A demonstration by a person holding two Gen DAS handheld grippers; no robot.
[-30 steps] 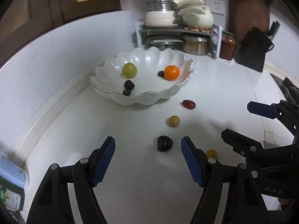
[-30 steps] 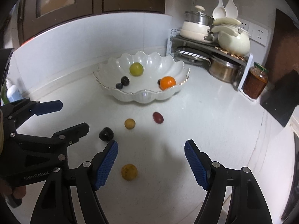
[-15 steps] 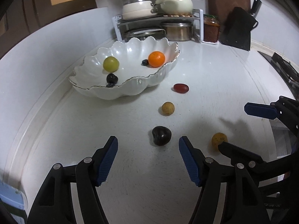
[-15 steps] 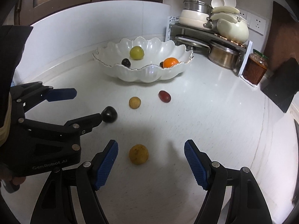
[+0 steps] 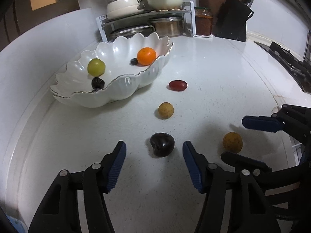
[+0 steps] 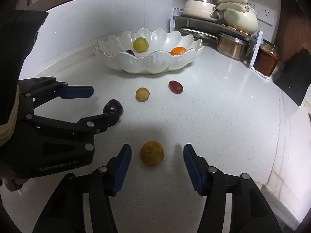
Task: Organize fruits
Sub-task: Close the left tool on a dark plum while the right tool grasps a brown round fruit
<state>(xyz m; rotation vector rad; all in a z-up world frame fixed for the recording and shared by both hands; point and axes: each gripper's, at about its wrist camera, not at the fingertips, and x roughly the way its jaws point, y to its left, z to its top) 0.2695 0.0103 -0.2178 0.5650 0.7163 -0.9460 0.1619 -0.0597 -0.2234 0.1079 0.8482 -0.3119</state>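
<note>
A white scalloped bowl [image 5: 124, 91] holds an orange [image 5: 146, 56], a green fruit [image 5: 96, 67] and small dark fruits. On the counter lie a red grape [image 5: 178, 85], a small yellow fruit [image 5: 165, 110], a dark plum [image 5: 162, 144] and a larger yellow fruit [image 6: 152, 153]. My left gripper [image 5: 154, 165] is open with the dark plum just ahead between its fingertips. My right gripper [image 6: 157, 165] is open around the larger yellow fruit, without touching it. The left gripper also shows in the right wrist view [image 6: 93, 104].
A metal rack [image 5: 147, 17] with pots stands behind the bowl. A red jar [image 5: 203, 22] and a black knife block [image 5: 232, 20] are at the back right. A stove edge [image 5: 287, 58] lies at the far right. A white wall runs along the left.
Both grippers have moved forward and lower toward the counter. The plum now sits between the left fingertips and the yellow fruit between the right fingertips. Both stay open.
</note>
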